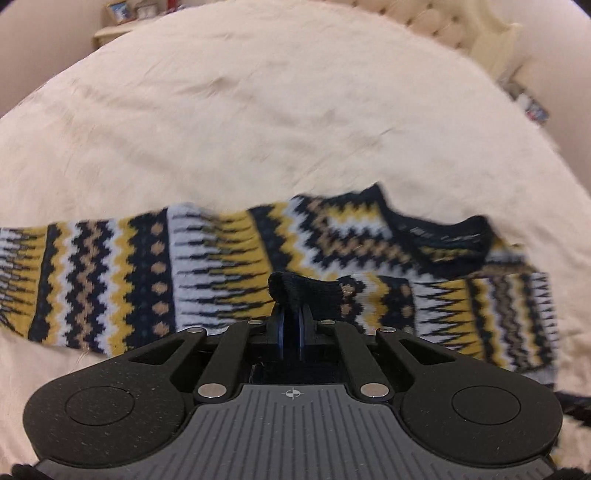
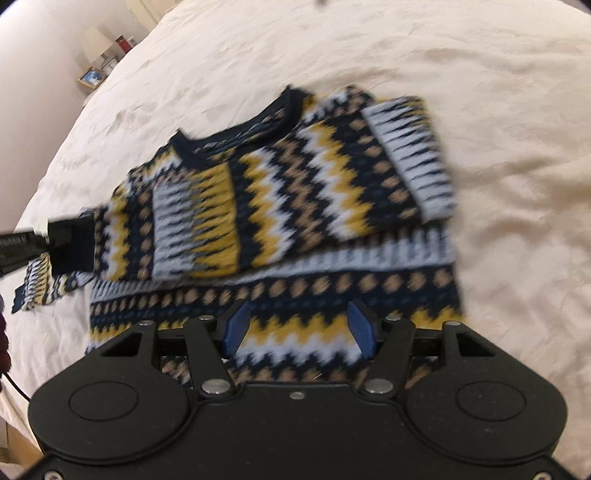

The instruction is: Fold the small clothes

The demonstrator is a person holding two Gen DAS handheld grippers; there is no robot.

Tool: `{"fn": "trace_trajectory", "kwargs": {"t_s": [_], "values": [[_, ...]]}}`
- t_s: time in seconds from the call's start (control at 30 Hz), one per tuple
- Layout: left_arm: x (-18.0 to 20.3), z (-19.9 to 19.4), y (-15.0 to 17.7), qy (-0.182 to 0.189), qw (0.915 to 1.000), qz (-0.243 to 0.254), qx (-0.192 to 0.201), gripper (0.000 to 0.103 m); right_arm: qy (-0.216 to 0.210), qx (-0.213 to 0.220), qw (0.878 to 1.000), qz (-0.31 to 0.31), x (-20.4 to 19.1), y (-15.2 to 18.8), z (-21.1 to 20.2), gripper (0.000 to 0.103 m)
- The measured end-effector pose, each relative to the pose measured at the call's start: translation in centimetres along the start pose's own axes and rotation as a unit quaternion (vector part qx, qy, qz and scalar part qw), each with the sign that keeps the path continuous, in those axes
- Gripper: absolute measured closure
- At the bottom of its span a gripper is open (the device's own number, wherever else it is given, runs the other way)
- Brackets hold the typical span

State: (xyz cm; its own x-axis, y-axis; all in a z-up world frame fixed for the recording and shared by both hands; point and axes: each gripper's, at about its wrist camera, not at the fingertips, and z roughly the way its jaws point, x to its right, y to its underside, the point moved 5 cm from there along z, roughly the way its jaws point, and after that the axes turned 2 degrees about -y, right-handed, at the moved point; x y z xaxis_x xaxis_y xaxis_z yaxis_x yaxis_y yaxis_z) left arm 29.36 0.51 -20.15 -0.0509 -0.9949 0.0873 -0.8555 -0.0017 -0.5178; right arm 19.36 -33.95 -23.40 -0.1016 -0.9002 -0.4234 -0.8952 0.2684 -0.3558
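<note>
**One sweater on the bed, its cuff pinched by the left gripper**

A single knitted sweater (image 2: 280, 206) lies on a cream bed cover (image 2: 498, 92), patterned in zigzag bands of navy, mustard, tan and pale blue, with a dark navy neckband (image 2: 236, 125). It is the only garment in either view. Its body is spread flat, the neck pointing away from the right wrist camera. One sleeve is folded across the chest at the right shoulder, ending in a pale blue striped section (image 2: 410, 158).

Two grippers are in play. The left gripper (image 1: 291, 314) has its two blue-padded fingers drawn together on the dark navy cuff (image 1: 306, 290) of the other sleeve; the cuff bunches up above the pads, and the sleeve lies across the chest below the neckband. The right wrist view shows the same pinch from the side, at the left edge of the sweater, where the black fingers grip the cuff.

The right gripper (image 2: 297, 326) has its two blue pads (image 2: 236, 325) standing well apart over the lower body of the sweater, near the hem. Nothing is caught between them; whether they touch the knit cannot be told.

Both views are somewhat motion-blurred. One picture frame (image 2: 92, 77) stands on a bedside surface beyond the bed, and one tufted headboard (image 1: 443, 22) shows at the top of the left wrist view.
</note>
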Motion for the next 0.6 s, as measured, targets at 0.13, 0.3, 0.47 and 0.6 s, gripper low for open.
{"fn": "trace_trajectory", "kwargs": {"t_s": [0.13,0.3,0.47,0.6], "values": [[-0.2,2.6,0.6,-0.031,0.9991,-0.011,-0.027,0.096,0.010,0.018,1.000,0.007,2.5,-2.8,-0.5,0.039],[0.2,5.6,1.6,-0.064,0.9962,0.019,-0.057,0.092,0.028,0.038,0.999,0.014,5.9,-6.7,-0.3,0.038],[0.3,5.6,1.6,-0.050,0.9971,0.011,-0.056,0.059,0.032,0.044,0.998,0.026,8.6,-9.9,1.2,0.038],[0.7,3.8,1.4,-0.035,0.9980,-0.012,-0.052,0.033,0.022,0.040,0.998,0.032,10.0,-11.7,3.1,0.037]]}}
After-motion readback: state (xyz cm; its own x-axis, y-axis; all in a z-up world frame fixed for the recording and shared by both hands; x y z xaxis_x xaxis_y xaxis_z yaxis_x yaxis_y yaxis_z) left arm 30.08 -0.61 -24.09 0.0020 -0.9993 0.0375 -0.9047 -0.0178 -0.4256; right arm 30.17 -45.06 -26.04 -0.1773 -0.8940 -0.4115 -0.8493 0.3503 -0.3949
